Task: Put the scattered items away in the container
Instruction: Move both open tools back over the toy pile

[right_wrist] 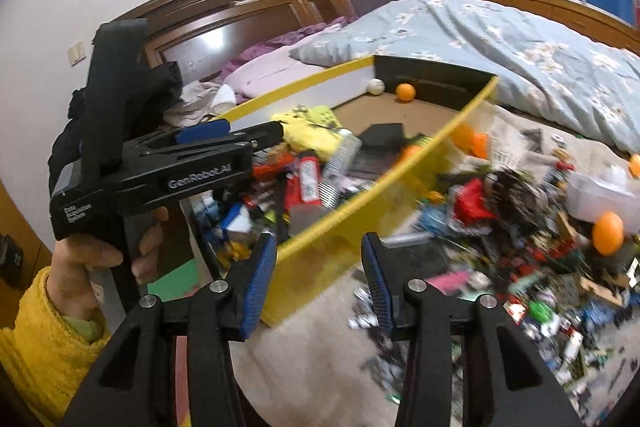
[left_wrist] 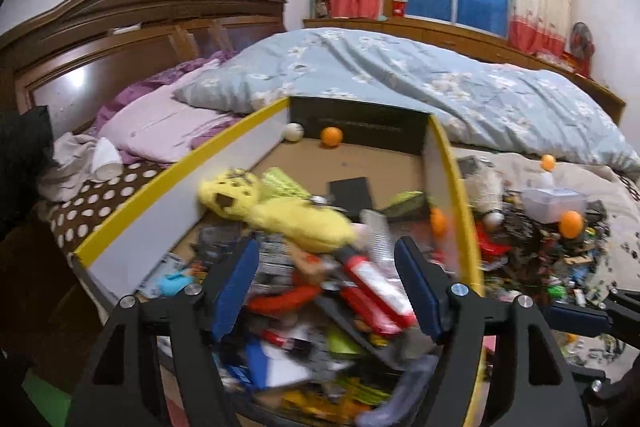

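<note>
The container [left_wrist: 132, 227], a yellow-rimmed box on the bed [left_wrist: 400, 79], is half full, with scattered items [right_wrist: 520, 247] heaped at its three o'clock. My left gripper [left_wrist: 326, 287] hovers over the contents, fingers wide and empty; my right gripper [right_wrist: 318, 283], also wide and empty, straddles the near rim. I judge a careless right reach could knock that thin wall or send the orange ball [right_wrist: 608, 227] rolling.

Even indoor light, no hard shadows; glare sits on the glossy dark wooden headboard [left_wrist: 60, 83] at left. Motion blur smears the heap of small mixed clutter [right_wrist: 520, 247] lower right, and fisheye bending darkens every corner.
</note>
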The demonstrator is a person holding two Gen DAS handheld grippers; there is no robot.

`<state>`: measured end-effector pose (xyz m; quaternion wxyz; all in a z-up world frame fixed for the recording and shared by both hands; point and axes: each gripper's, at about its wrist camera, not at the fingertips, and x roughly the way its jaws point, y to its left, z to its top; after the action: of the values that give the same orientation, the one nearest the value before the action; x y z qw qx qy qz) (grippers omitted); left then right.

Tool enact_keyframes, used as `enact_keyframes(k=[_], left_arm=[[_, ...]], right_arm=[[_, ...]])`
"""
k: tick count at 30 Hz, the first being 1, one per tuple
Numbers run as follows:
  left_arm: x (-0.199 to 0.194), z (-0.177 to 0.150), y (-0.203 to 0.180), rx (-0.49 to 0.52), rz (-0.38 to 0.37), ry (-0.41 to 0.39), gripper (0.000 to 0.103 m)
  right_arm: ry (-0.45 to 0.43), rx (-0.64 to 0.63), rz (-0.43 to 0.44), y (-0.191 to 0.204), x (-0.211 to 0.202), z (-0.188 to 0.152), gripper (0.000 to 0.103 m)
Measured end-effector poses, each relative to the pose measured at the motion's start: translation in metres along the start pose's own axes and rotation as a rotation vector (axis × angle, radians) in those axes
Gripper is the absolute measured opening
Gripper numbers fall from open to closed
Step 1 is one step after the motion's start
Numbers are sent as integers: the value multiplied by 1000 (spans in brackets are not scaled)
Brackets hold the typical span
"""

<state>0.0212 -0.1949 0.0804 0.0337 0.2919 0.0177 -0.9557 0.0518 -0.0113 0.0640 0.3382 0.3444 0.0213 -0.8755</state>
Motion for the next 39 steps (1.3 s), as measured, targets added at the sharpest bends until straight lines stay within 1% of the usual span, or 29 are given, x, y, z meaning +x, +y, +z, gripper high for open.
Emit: enact_keyframes(k=[6,9,14,16,23,26,29,30,31,33,34,36,39], left_arm=[[-7,-6,-47,45,-99,0,71],[-11,-11,-71,71,-148,5,71],[-17,-19,-109,100,-230,20,71],[-19,-25,-125,112,-259,27,71],[-10,-54,-184,136,-387,101,71],[-4,-62,-209,165,-403,116,71],[6,-68,-229,194,-399,118,71],[11,-71,-235,205,-400,122,68],[15,-72,-239,215,-400,127,59],[25,-75,-247,239,-398,143,49],[30,-76,-250,246,-391,150,47],[39,-77,-252,247,-369,160,45],[52,-78,-252,243,-339,171,44]], right_arm=[[3,54,-94,-38,-29,-25,45],[6,85,-163,-62,-47,-44,45],[18,190,-263,-105,-73,-80,45],[28,232,-317,-124,-84,-95,45],[23,338,-427,-169,-113,-132,45],[10,367,-437,-180,-121,-138,45],[0,383,-446,-189,-125,-143,45],[-2,385,-448,-189,-124,-143,45],[-5,386,-448,-190,-125,-145,45],[-8,390,-447,-191,-125,-148,45],[-8,392,-445,-192,-124,-149,45],[-6,396,-444,-193,-123,-152,45],[-7,406,-440,-197,-122,-155,45]])
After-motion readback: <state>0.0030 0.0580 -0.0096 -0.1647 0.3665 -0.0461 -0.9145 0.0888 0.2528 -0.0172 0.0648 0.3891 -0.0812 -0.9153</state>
